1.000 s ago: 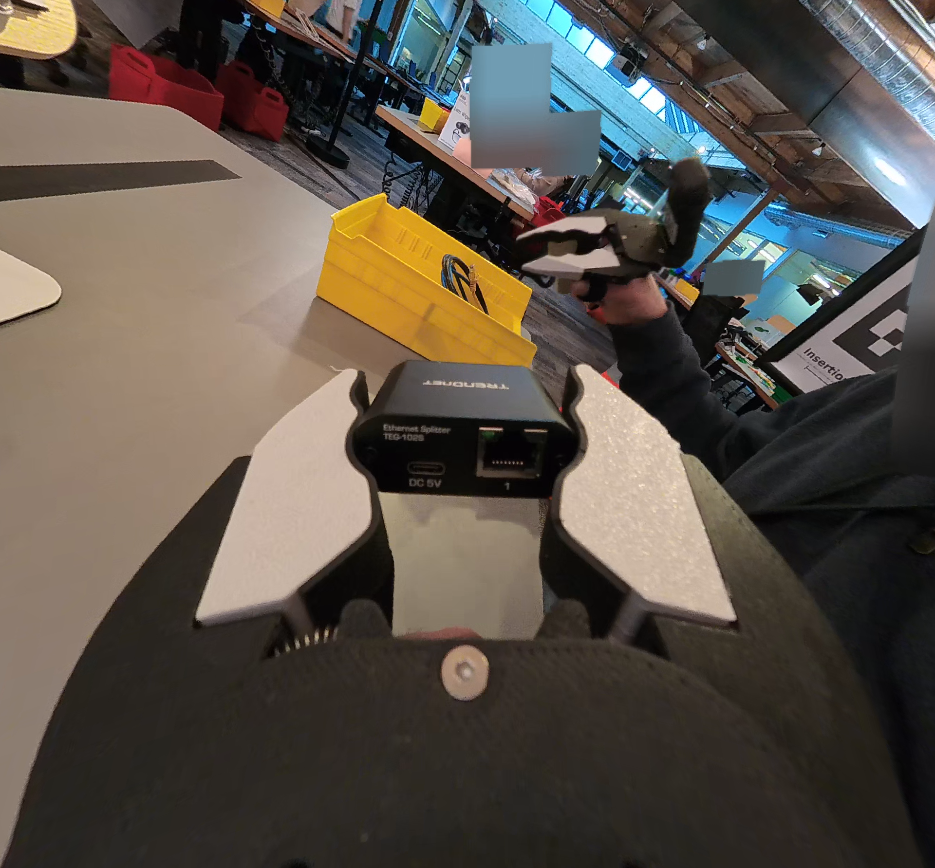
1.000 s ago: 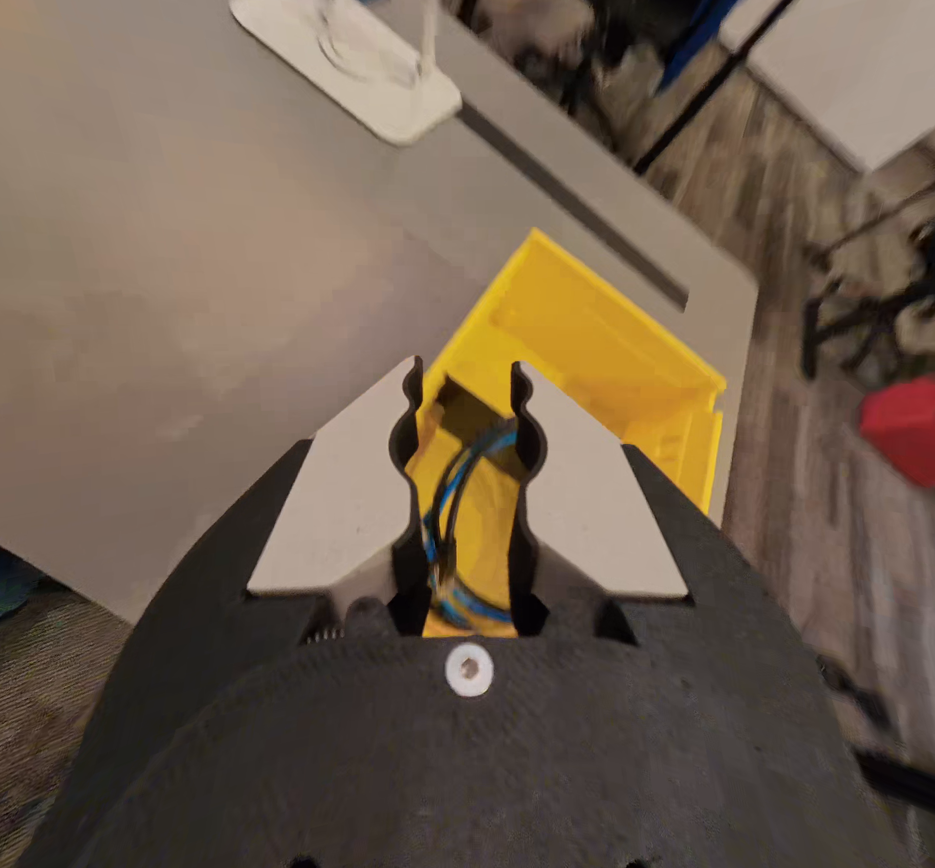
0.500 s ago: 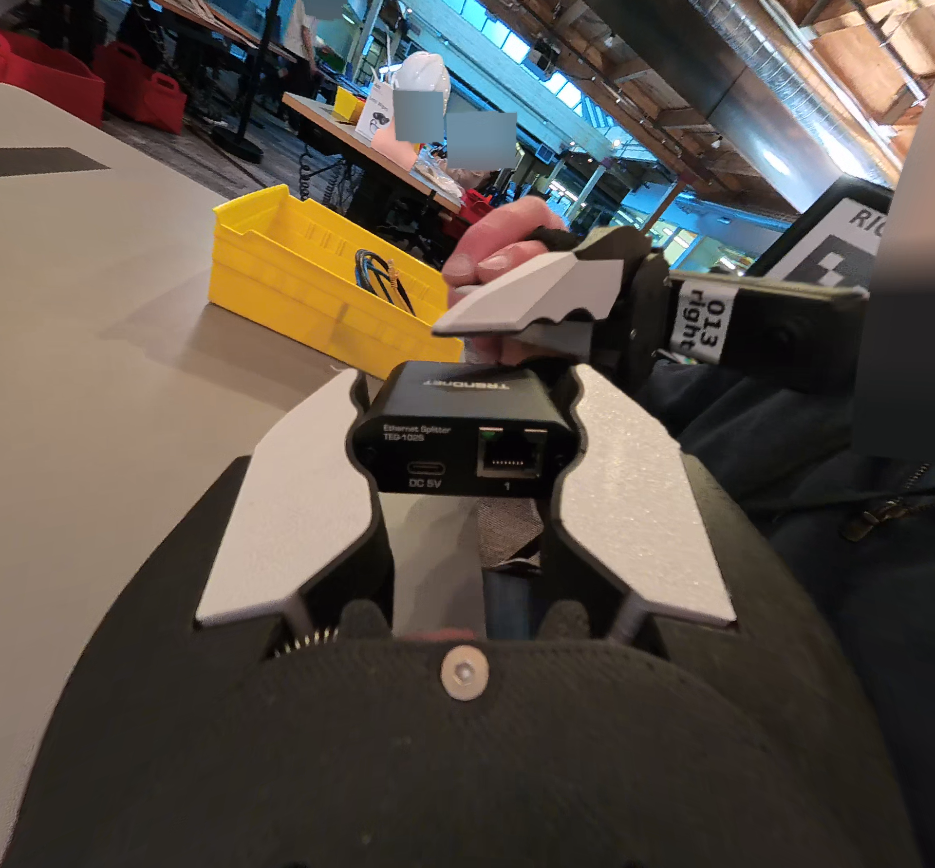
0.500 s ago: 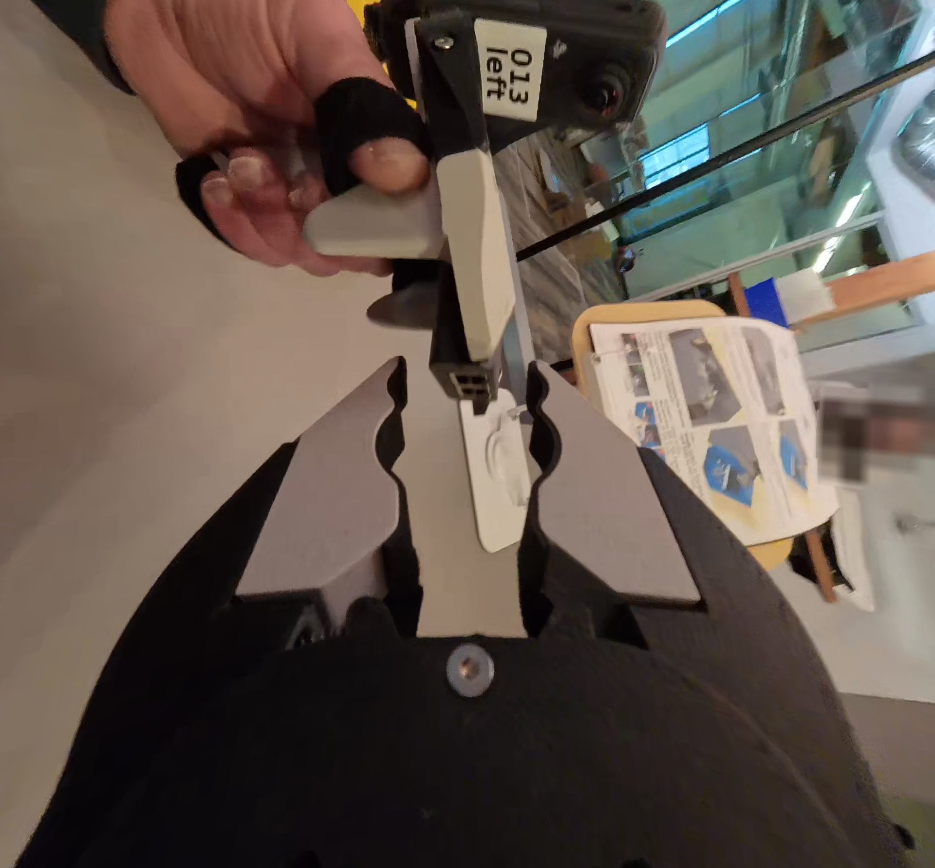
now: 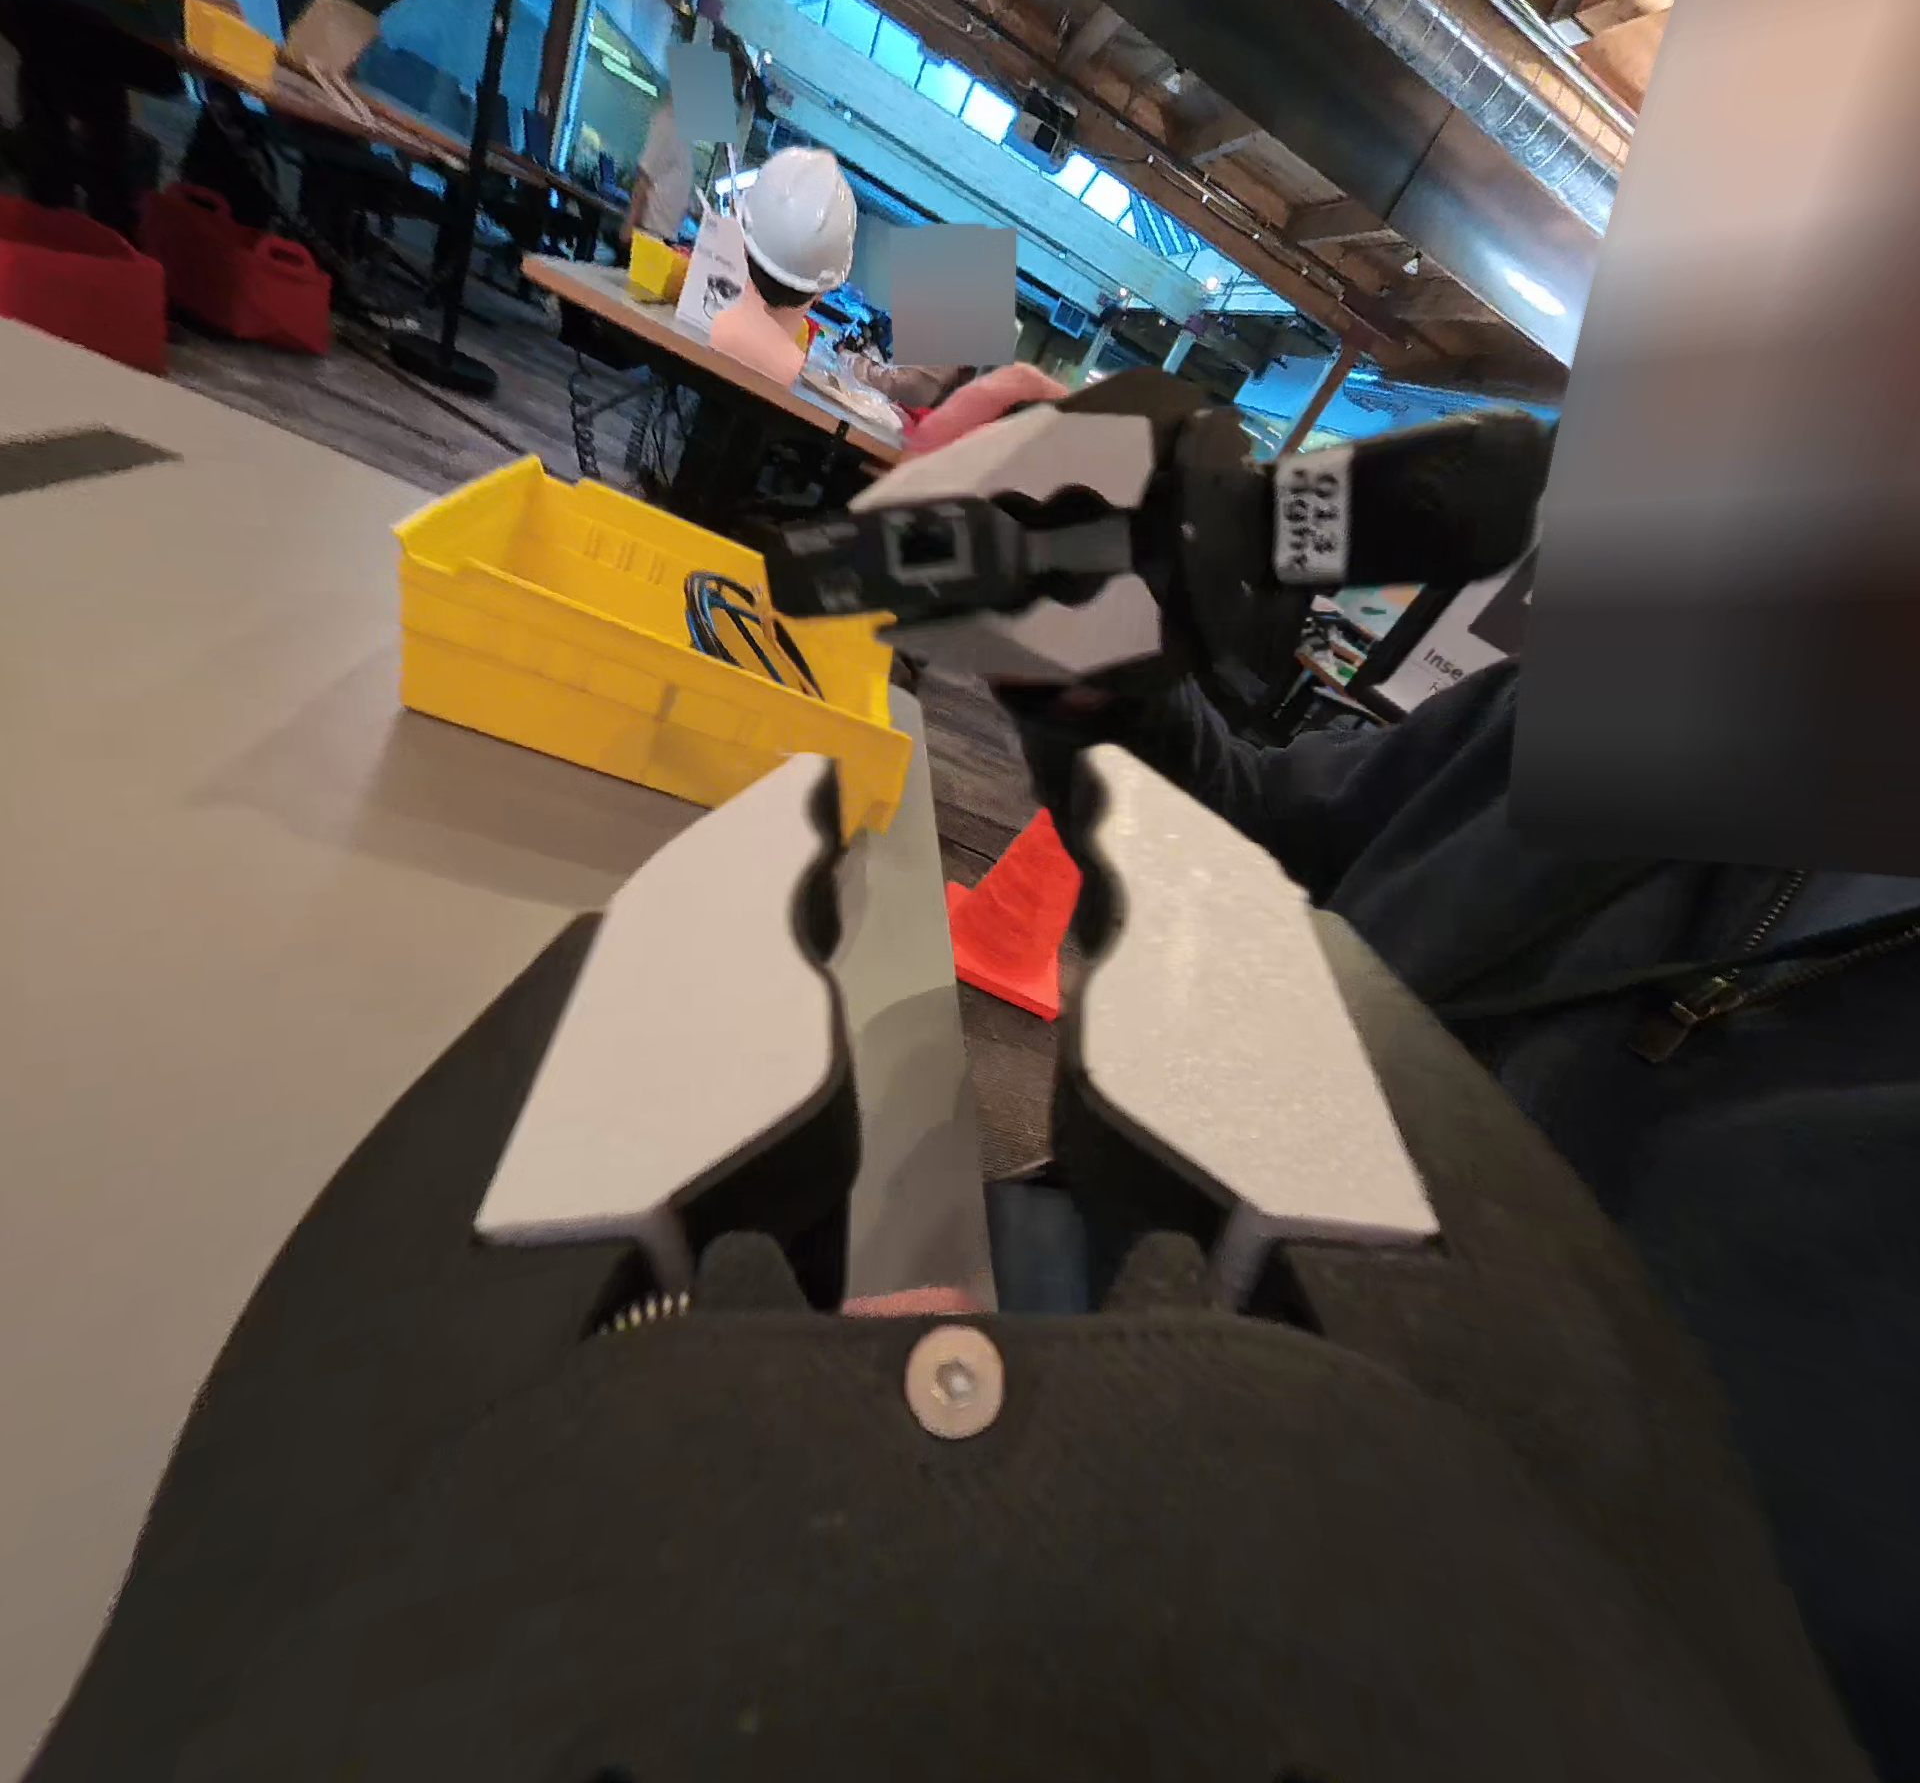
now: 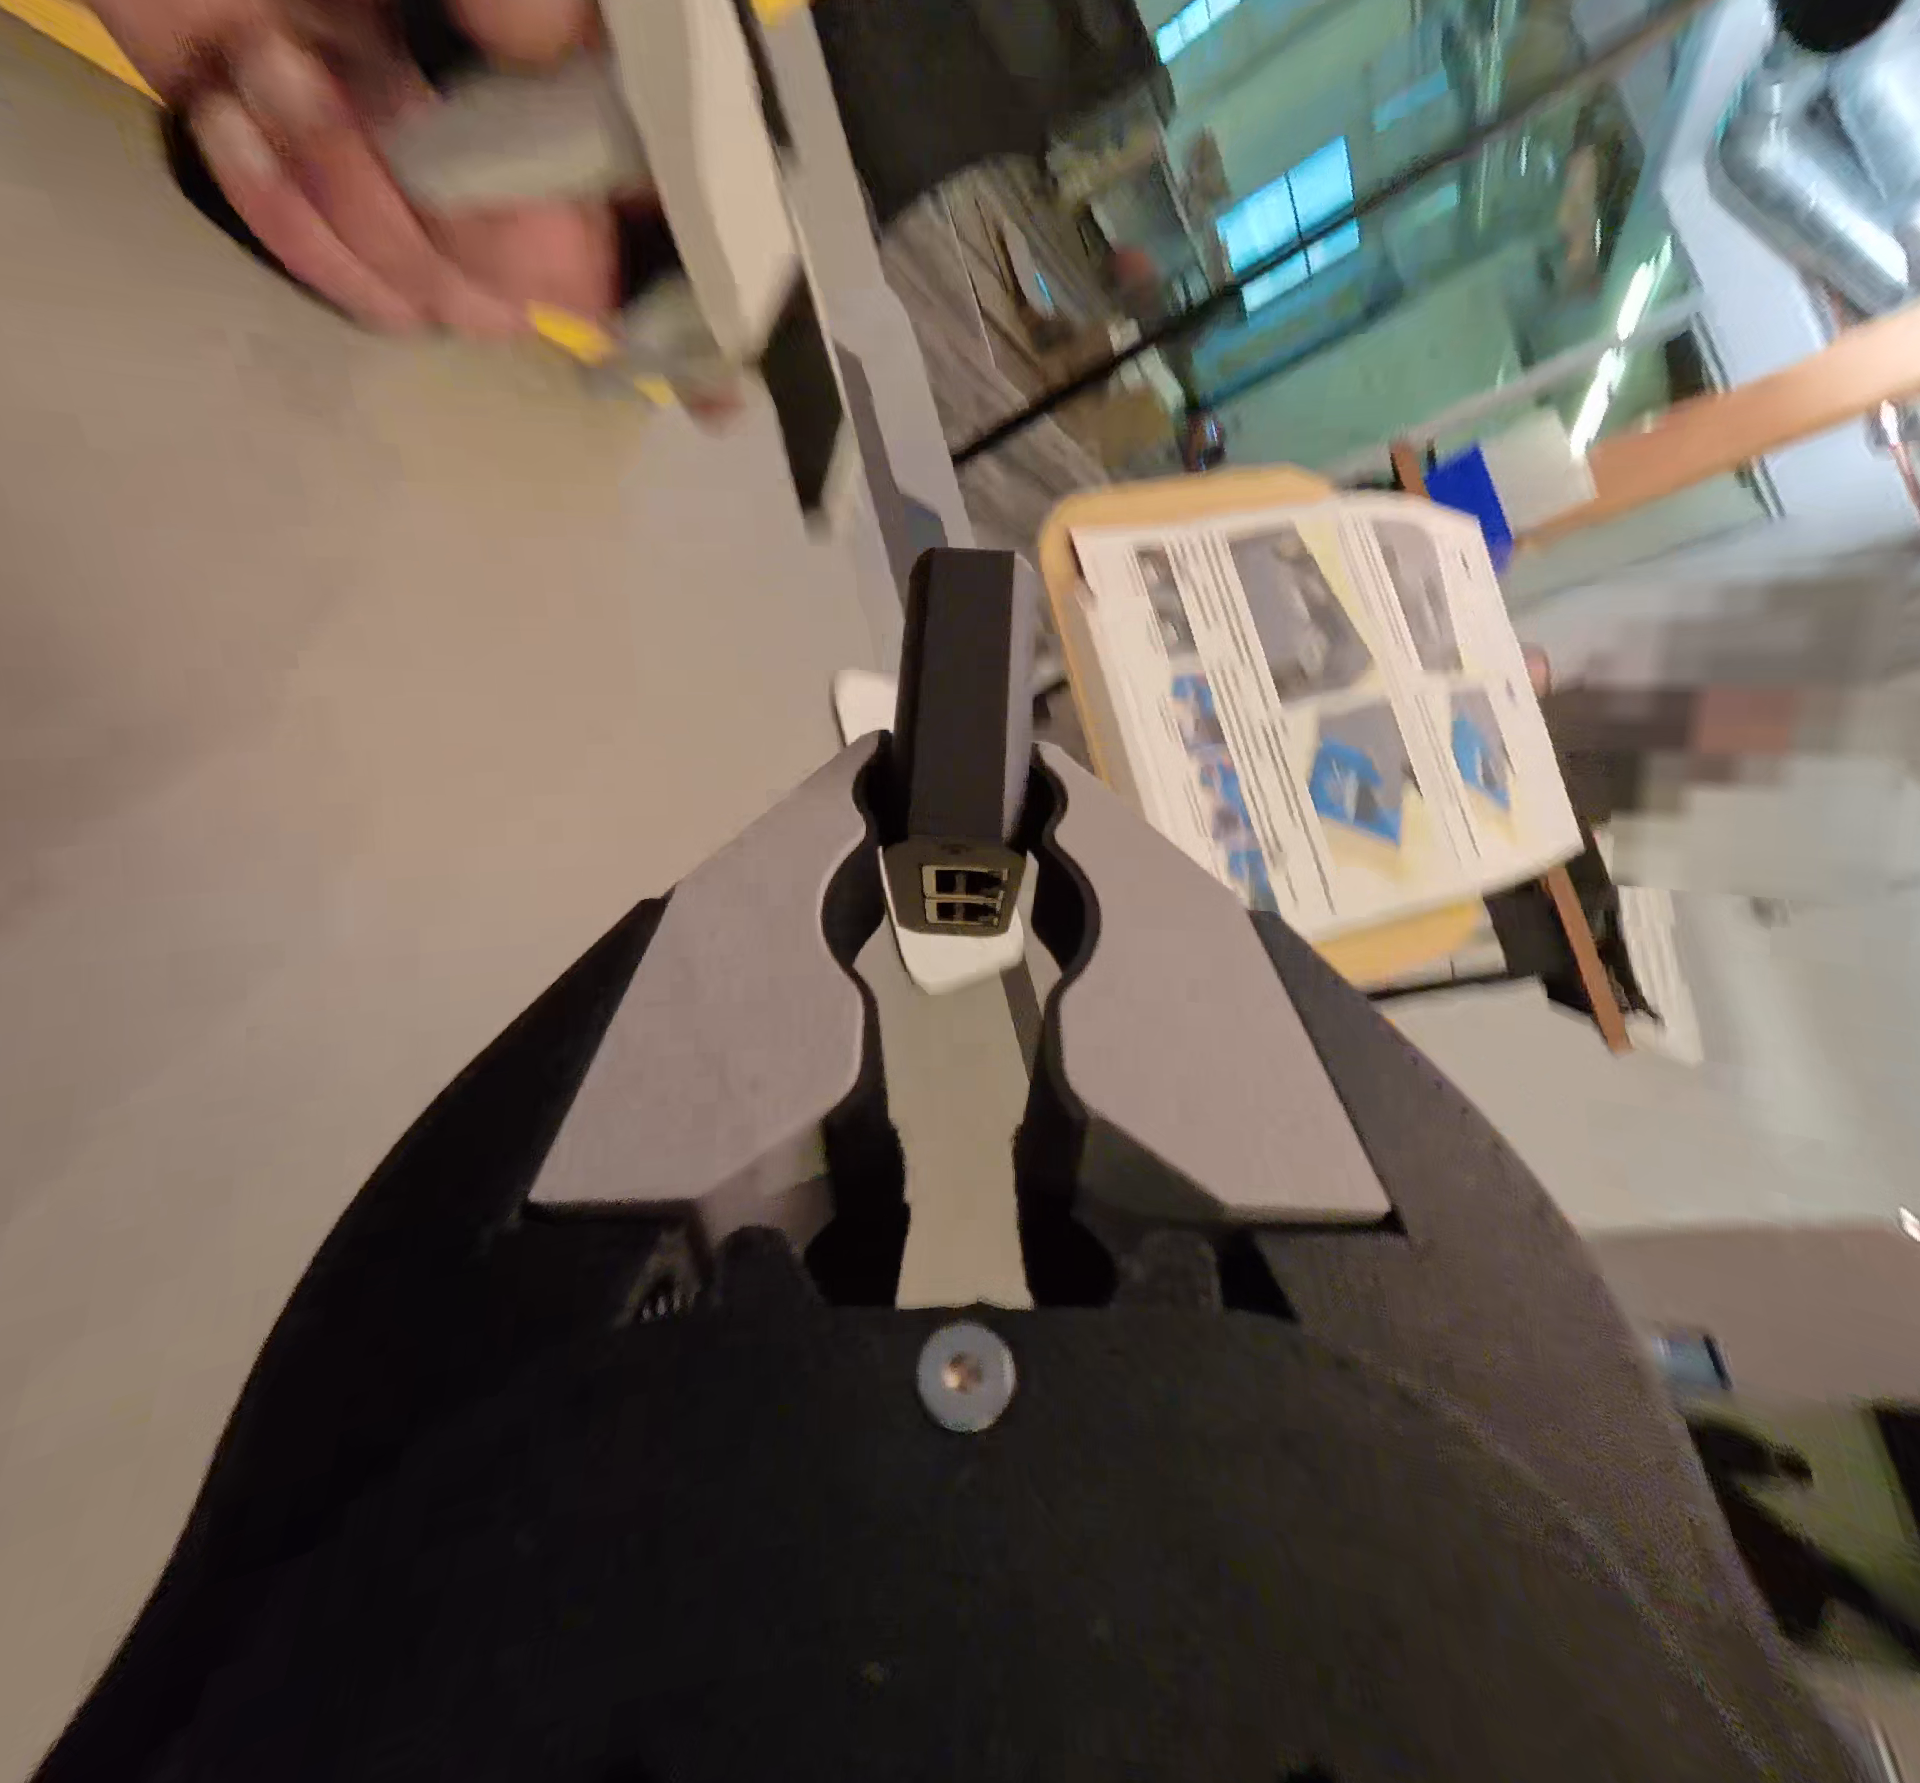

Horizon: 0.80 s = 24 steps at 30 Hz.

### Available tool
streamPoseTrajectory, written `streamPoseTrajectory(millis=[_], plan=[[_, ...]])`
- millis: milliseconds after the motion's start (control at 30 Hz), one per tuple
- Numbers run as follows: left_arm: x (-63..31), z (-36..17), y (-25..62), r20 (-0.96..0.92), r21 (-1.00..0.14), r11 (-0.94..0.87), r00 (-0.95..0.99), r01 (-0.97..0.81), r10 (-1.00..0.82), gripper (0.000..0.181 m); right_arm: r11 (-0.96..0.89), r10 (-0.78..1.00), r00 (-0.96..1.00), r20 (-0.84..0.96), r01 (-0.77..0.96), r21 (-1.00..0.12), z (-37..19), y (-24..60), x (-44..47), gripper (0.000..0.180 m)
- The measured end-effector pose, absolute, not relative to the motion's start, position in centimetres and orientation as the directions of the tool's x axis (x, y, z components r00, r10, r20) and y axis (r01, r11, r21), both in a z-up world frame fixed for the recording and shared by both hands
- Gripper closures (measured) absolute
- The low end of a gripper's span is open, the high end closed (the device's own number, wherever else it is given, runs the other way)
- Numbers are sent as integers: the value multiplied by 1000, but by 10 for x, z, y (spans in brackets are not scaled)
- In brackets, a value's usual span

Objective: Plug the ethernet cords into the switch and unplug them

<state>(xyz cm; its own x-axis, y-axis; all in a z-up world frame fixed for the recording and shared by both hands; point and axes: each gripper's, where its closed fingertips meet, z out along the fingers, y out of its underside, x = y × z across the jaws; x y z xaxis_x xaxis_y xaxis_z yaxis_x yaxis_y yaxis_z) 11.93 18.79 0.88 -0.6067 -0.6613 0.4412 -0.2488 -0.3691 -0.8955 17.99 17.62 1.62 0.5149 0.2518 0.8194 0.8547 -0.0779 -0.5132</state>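
The black ethernet switch [image 6: 956,694] sits clamped between my right gripper's [image 6: 961,777] fingers, with two ports facing the camera. In the left wrist view the same switch [image 5: 904,554] shows one port, held in the air by the right gripper [image 5: 883,564] above the yellow bin [image 5: 582,653]. Dark and blue ethernet cords [image 5: 727,611] lie coiled in that bin. My left gripper [image 5: 951,788] is open and empty, below and in front of the switch, over the table's near edge. It shows blurred at the top left of the right wrist view [image 6: 665,133].
The grey table [image 5: 208,902] stretches to the left. An orange cone [image 5: 1013,912] stands on the floor past the table edge. The person's dark jacket [image 5: 1558,954] fills the right. A printed sheet lies on a round wooden stool [image 6: 1330,694]. The tips of one gripper are about 6 cm away from the tips of the other.
The switch has passed from my left gripper to my right. The left gripper let go, narrowed its fingers and drew back; the right shut on the switch and lifted it away.
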Motion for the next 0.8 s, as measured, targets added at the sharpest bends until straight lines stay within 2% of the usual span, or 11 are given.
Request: streamPoseTrajectory(millis=[67,133,233,433,600,800], plan=[[113,18,195,400,-915,-341,-615,-218,-680,167,-205,203,544,814,837,-508,23,164,230,159],[109,24,201,359,-932,-305,-604,-195,-712,180,-341,163,569,806,799,-495,24,150,284,158],[107,31,206,317,-948,-265,-582,-175,-749,181,-518,125,598,792,720,-462,15,129,364,158],[106,29,212,272,-962,-204,-551,-182,-789,181,-790,233,653,721,559,-252,-52,98,470,158],[106,28,216,262,-964,-191,-537,-185,-802,181,-863,381,738,557,499,-72,-123,88,507,158],[107,24,217,238,-968,-156,-525,-196,-817,181,-858,504,751,428,495,142,-171,84,529,158]])
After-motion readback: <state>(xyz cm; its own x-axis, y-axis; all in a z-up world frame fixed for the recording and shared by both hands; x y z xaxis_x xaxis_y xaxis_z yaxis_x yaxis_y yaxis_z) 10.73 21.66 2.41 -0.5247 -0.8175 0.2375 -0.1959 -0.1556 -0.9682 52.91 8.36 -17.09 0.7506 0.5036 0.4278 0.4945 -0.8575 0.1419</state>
